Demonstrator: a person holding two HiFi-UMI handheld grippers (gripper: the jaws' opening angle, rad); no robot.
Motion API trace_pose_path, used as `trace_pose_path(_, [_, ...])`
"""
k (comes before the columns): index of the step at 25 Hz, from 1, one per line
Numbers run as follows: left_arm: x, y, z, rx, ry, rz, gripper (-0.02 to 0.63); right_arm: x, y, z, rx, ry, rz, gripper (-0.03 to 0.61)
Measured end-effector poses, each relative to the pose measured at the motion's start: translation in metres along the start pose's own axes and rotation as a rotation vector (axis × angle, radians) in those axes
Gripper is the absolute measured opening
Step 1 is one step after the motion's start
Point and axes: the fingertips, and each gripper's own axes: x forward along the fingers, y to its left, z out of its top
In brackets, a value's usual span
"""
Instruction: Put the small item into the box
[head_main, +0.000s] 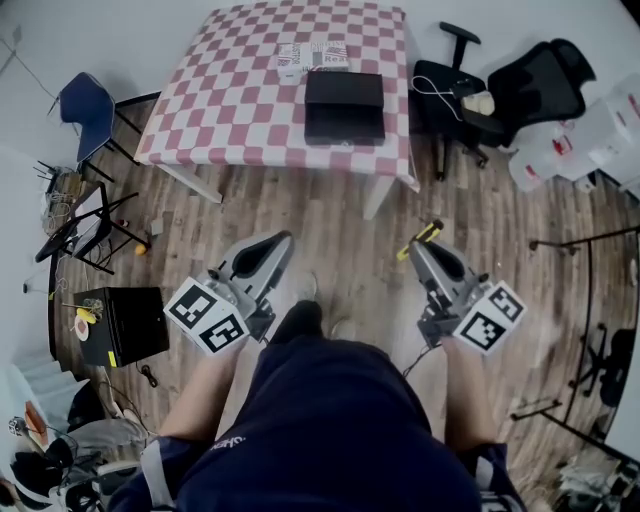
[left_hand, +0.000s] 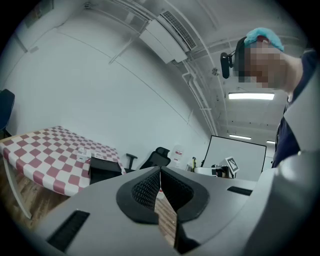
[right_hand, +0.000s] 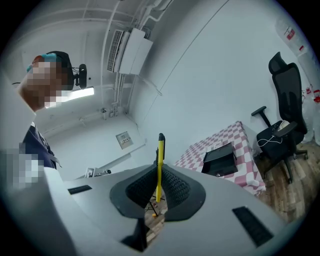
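Observation:
A black box (head_main: 344, 105) lies closed on the table with the red-and-white checked cloth (head_main: 240, 90), far ahead of both grippers. It also shows in the left gripper view as the black box (left_hand: 104, 169) and in the right gripper view as the black box (right_hand: 220, 159). My right gripper (head_main: 416, 248) is shut on a thin yellow pen-like item (head_main: 420, 237), which stands up between the jaws as the yellow item (right_hand: 160, 167). My left gripper (head_main: 283, 242) is shut with nothing in it, jaws touching (left_hand: 160, 175). Both hang over the wooden floor, short of the table.
A printed white packet (head_main: 312, 56) lies behind the black box. A black office chair (head_main: 500, 95) and white containers (head_main: 590, 140) stand right of the table. A blue chair (head_main: 88, 105) and a black case (head_main: 125, 325) are on the left.

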Motion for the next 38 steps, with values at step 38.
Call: trace_pose_path(38, [0.233,0.358,0.094,0.029,0.183,-0.137,0.032,0.336,-0.252,0.067,0.065,0.234,-0.234,0.035])
